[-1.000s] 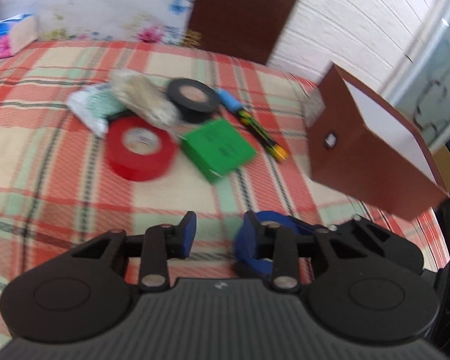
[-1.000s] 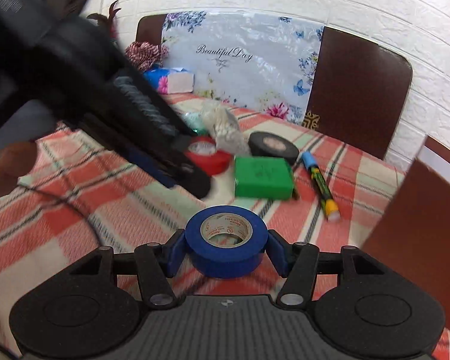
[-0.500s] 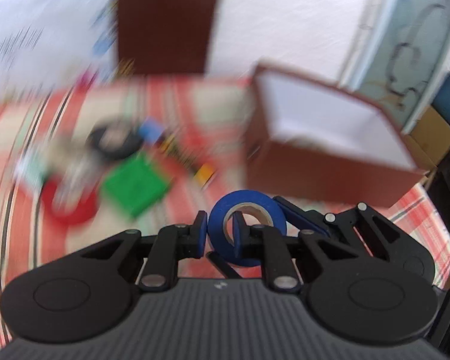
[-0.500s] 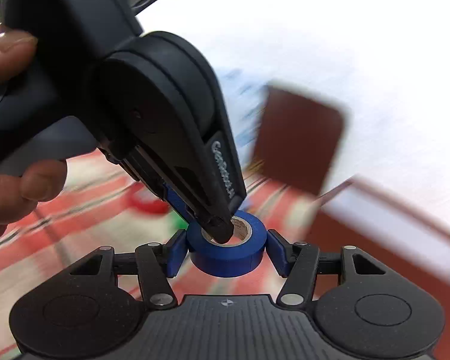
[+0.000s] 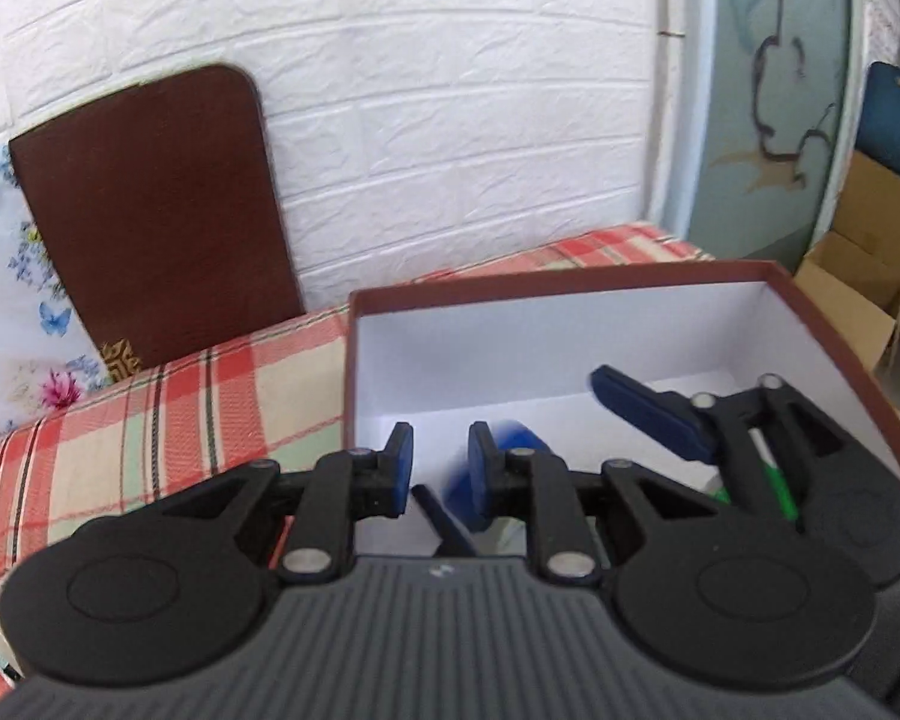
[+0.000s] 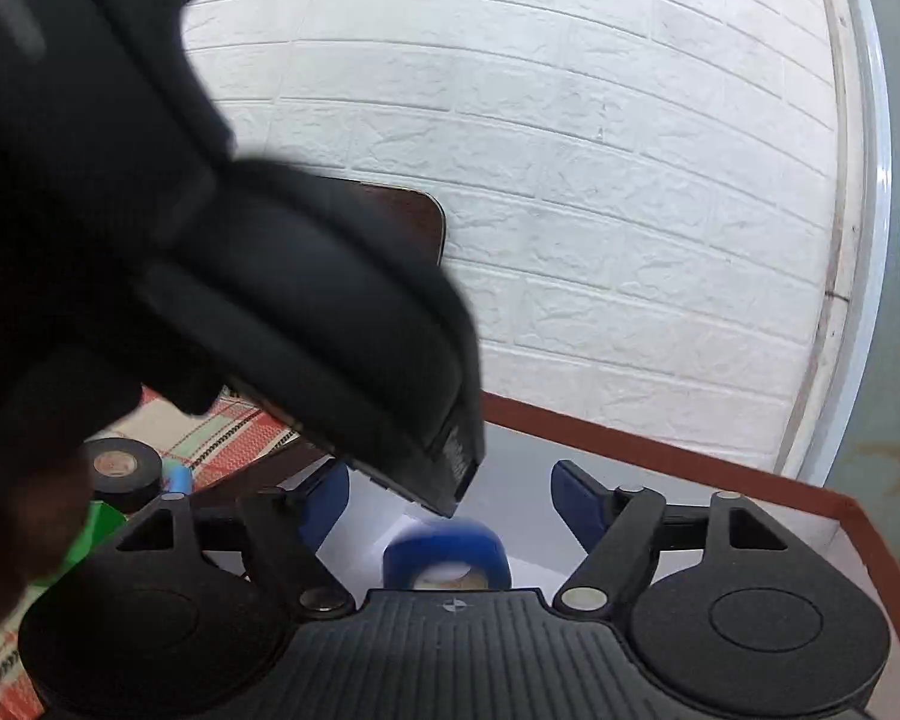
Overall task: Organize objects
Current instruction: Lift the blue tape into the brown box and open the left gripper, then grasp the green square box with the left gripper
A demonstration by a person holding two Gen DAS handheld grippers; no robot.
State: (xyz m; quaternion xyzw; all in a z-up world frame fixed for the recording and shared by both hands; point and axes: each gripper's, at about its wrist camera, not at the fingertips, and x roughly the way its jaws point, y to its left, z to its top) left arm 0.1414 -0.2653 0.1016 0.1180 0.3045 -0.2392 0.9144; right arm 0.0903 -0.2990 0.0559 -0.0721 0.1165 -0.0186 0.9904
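Both grippers are matte black with ribbed housings, round discs, silver rivets and blue-padded fingers (image 5: 401,465).

White embossed-brick wall (image 5: 462,120); dark brown chair back (image 5: 150,210) behind plaid-clothed table (image 5: 168,408); open cardboard box (image 5: 858,276) stood right.

Woven checked tablecloth (image 5: 222,396); matt cardboard box (image 5: 630,282); glossy blue tape roll (image 6: 444,552).

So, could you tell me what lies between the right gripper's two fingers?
The blue tape roll lies there, touching neither pad while the right gripper's jaws are opening, over the brown box's white inside. The right wrist view shows it.
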